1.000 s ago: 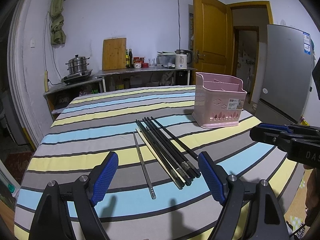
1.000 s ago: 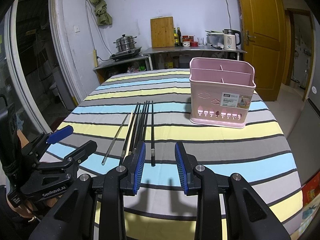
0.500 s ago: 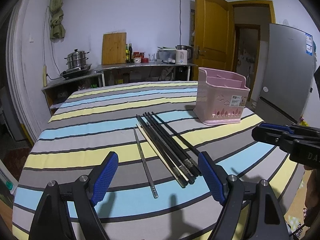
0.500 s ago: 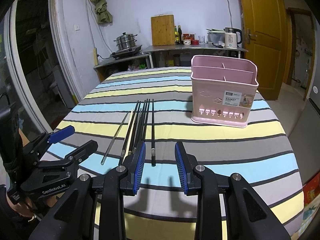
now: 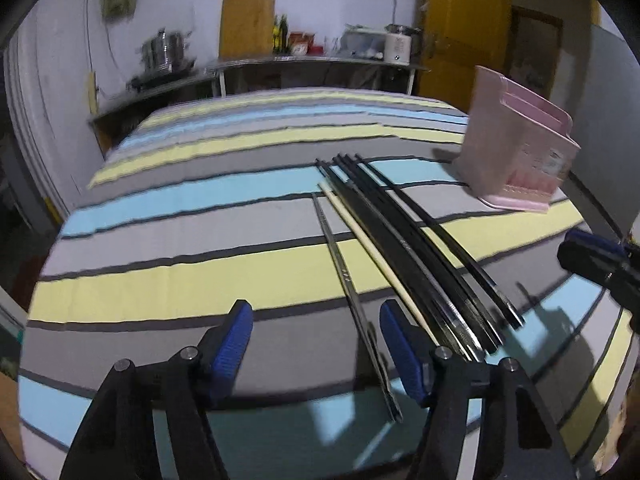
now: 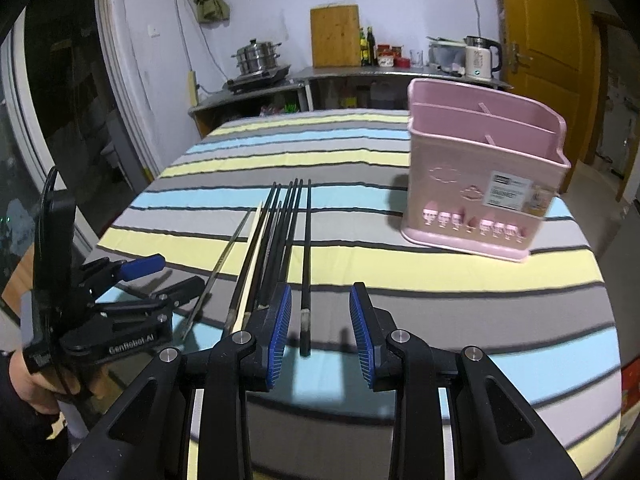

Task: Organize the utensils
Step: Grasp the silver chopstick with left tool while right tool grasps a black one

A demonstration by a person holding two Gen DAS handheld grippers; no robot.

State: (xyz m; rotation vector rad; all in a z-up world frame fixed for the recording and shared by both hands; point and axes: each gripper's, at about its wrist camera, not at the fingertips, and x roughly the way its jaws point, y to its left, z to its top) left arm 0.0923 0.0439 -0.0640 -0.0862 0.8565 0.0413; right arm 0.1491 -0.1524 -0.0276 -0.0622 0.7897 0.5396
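Chopsticks (image 6: pixel 276 240) flat beside pink basket (image 6: pixel 480 188)

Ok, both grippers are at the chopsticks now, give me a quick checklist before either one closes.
1. Left gripper around the metal chopstick: ok, jaws closing, stick between them, pads not yet pressing.
2. Right gripper around the lone black chopstick: ok, open, stick end between the pads.
3. Neighbouring chopstick bundle outside both jaws: ok.
4. Pink basket upright, compartments free: ok.
5. The two grippers apart from each other: ok.
6. Pad height above the striped tablecloth: cannot tell.
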